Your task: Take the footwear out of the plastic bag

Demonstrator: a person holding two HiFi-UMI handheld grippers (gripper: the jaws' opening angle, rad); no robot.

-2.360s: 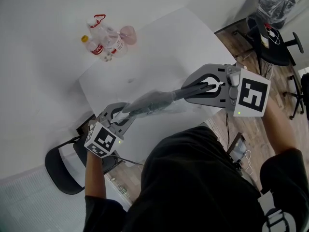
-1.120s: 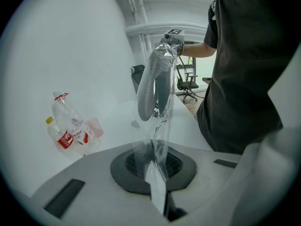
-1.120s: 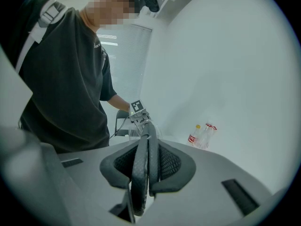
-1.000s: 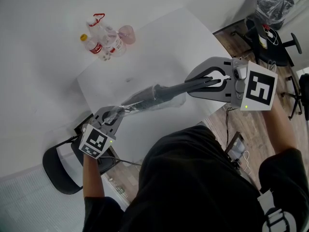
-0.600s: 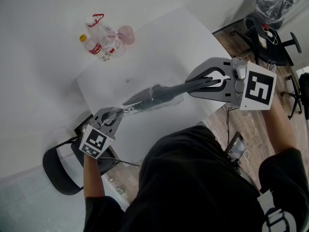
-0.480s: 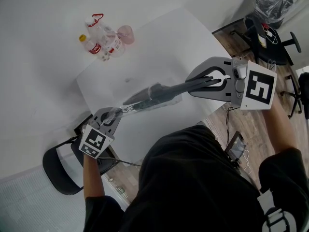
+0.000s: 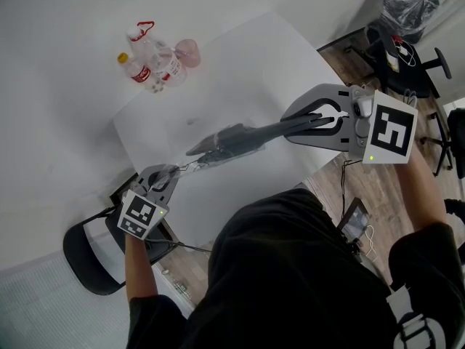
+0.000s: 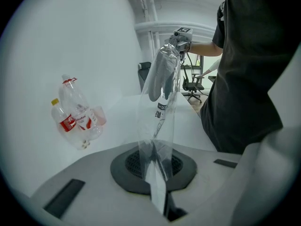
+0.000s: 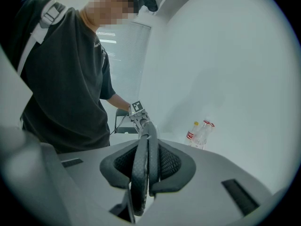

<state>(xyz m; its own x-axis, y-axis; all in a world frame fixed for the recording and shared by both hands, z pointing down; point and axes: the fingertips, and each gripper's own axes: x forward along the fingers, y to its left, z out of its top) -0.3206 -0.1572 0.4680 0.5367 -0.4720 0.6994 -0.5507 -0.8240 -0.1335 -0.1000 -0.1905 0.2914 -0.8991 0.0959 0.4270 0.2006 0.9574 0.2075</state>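
The footwear (image 7: 234,138) is a dark, flat pair pressed together. It hangs in the air over the near half of the table (image 7: 247,64), touching nothing below. Its long axis runs across your body. The high end is on your right, and it slopes down toward the table's near left corner.

Your right gripper (image 7: 290,128) is clamped on the high end. In the right gripper view the pair stands edge-on between the pads, which press on both sides.

The low end sits inside the clear plastic bag (image 8: 159,126), which trails on past it as an empty tail of film. Your left gripper (image 7: 168,174) has its jaws closed tight on that tail, just off the table's near left corner. It holds film only and no shoe. I can't tell how far up the pair the bag's mouth reaches.

The pair and the bag lie on one line between your two hands, with the bag's closed end on your left and its mouth facing right. I judge the pair will come free if you draw your hands apart along that line. Your right gripper has the shoes and your left has the bag, so neither needs a new grip. A sideways pull would likely snag the film.

The bottles (image 7: 149,60) stand at the table's far left corner, well apart from all this.
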